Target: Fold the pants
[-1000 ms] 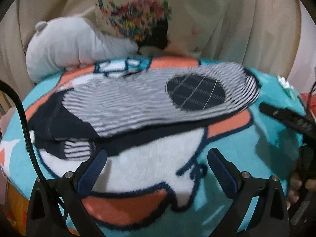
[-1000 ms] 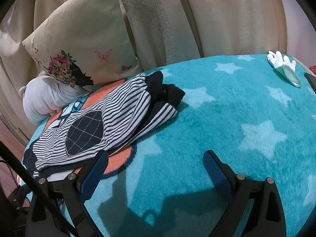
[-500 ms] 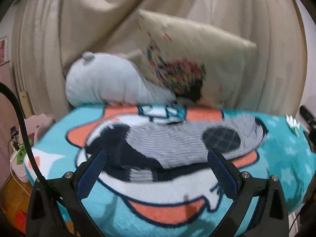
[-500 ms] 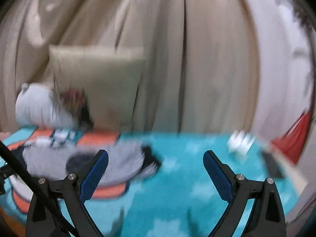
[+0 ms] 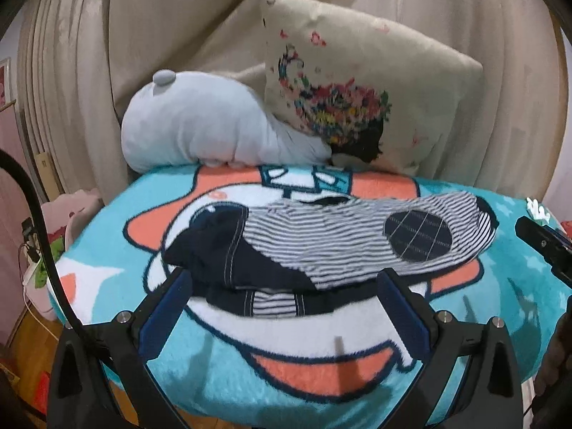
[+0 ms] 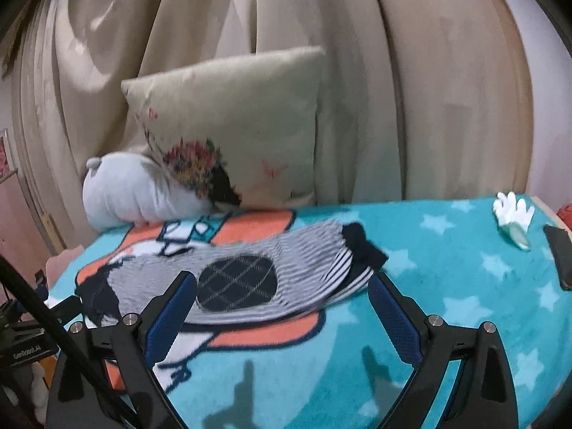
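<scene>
The striped navy-and-white pants (image 5: 321,246) lie folded into a compact bundle on the teal cartoon blanket (image 5: 250,375), with a dark checked knee patch on top. They also show in the right wrist view (image 6: 250,279). My left gripper (image 5: 286,318) is open and empty, held back from the blanket's near edge in front of the pants. My right gripper (image 6: 282,314) is open and empty, hovering before the pants' right end. Neither touches the cloth.
A floral cushion (image 5: 357,100) and a pale grey plush pillow (image 5: 200,132) lean against beige curtains at the back. A white glove-like item (image 6: 513,211) and a dark phone (image 6: 561,254) lie at the blanket's right. Wooden floor and clutter lie left.
Both grippers have pulled back and risen away from the blanket, so the views now take in the whole bed and curtains. The folded pants have stayed in place.
</scene>
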`<state>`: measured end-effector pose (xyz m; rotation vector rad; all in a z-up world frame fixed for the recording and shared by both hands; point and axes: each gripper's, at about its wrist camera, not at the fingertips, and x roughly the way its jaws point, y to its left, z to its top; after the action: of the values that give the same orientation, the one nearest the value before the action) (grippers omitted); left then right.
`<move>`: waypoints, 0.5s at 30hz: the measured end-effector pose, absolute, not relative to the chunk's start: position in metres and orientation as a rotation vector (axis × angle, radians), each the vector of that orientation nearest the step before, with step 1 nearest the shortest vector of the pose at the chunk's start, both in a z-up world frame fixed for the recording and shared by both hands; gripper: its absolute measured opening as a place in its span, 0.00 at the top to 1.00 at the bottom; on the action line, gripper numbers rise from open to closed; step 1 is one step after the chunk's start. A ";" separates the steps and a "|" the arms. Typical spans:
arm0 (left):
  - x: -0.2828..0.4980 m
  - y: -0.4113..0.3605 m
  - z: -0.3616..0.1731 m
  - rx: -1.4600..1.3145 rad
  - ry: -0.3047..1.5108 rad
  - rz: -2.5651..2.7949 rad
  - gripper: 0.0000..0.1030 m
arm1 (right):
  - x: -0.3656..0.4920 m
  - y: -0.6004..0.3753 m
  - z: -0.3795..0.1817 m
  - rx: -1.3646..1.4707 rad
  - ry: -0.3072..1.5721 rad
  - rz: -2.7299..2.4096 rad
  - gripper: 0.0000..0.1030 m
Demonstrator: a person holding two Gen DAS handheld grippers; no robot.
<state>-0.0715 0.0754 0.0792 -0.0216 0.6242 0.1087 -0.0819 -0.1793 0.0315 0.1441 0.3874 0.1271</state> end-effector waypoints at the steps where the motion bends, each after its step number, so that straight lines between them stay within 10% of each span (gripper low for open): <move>1: -0.071 0.075 0.077 -0.023 0.630 0.106 0.01 | -0.082 -0.180 0.029 0.144 0.393 0.125 0.04; 15: -0.061 0.077 0.058 -0.031 0.695 0.093 0.01 | -0.065 -0.193 0.010 0.197 0.480 0.106 0.04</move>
<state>-0.0612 0.0774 0.0577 -0.0306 0.6948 0.0934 -0.0653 -0.1926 0.0105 0.1971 0.4797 0.1058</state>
